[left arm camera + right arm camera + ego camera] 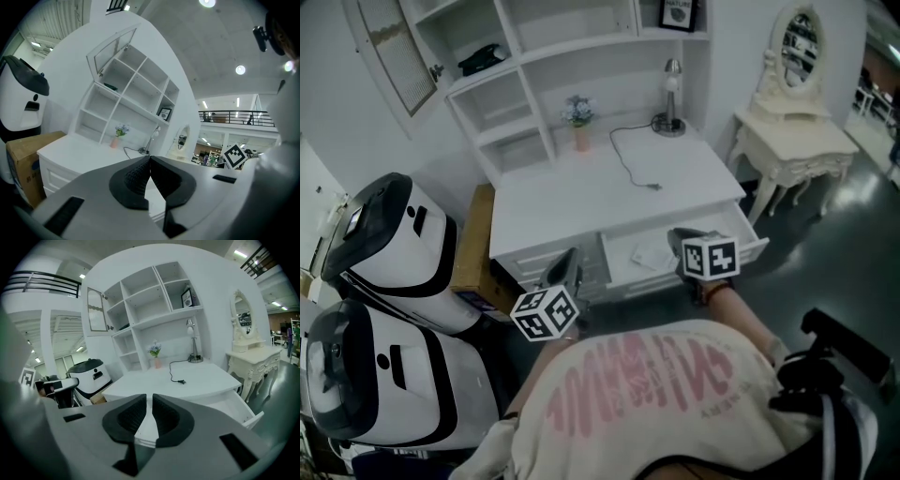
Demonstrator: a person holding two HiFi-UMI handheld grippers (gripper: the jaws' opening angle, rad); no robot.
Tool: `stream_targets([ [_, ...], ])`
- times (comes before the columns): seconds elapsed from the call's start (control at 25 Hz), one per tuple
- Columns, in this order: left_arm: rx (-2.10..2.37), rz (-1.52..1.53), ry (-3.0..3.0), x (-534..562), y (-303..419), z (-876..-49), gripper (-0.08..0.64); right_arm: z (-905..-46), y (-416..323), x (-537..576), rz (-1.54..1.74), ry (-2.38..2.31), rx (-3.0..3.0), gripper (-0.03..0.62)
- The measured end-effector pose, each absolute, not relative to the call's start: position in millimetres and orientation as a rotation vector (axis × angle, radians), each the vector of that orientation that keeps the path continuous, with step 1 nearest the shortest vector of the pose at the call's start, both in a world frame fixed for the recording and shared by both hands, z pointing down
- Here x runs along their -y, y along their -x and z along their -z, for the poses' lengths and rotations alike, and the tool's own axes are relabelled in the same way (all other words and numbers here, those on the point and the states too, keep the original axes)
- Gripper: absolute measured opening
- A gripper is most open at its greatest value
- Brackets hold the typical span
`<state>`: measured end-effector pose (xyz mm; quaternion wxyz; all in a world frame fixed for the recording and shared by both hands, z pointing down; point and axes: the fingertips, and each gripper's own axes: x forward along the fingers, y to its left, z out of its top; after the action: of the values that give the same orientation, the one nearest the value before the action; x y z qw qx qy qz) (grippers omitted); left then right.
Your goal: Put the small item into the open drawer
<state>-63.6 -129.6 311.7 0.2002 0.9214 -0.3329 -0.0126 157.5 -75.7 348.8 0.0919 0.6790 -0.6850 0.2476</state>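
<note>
The white desk (572, 202) has its right drawer (752, 246) pulled out; the right gripper view shows the drawer (240, 405) too. A small flat white item (652, 254) lies inside the drawer. My right gripper (679, 235) hovers over the drawer's front part and points across the desk. Its jaws (149, 398) are drawn together to a thin slit, with nothing between them. My left gripper (567, 259) hangs in front of the desk's left drawers. It (149, 157) is shut and empty.
On the desktop lie a black cable (634, 161), a lamp (672, 96) and a small flower vase (579, 120), under white shelves. A cardboard box (473, 246) and two white machines (394, 246) stand at the left. A dressing table (797, 136) stands at the right.
</note>
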Motion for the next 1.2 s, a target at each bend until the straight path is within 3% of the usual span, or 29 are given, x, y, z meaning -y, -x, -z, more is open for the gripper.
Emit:
stream_targets([
  [0.52,0.891,-0.045,-2.565,79,87,-343,0.029,-347,-137,7,-0.548,-2.23,1.999,0.032],
  [1.2,0.865,-0.046,-2.546,63,81,-351,0.029,-368,-154,-25,-0.639,-2.288,1.915,0.021],
])
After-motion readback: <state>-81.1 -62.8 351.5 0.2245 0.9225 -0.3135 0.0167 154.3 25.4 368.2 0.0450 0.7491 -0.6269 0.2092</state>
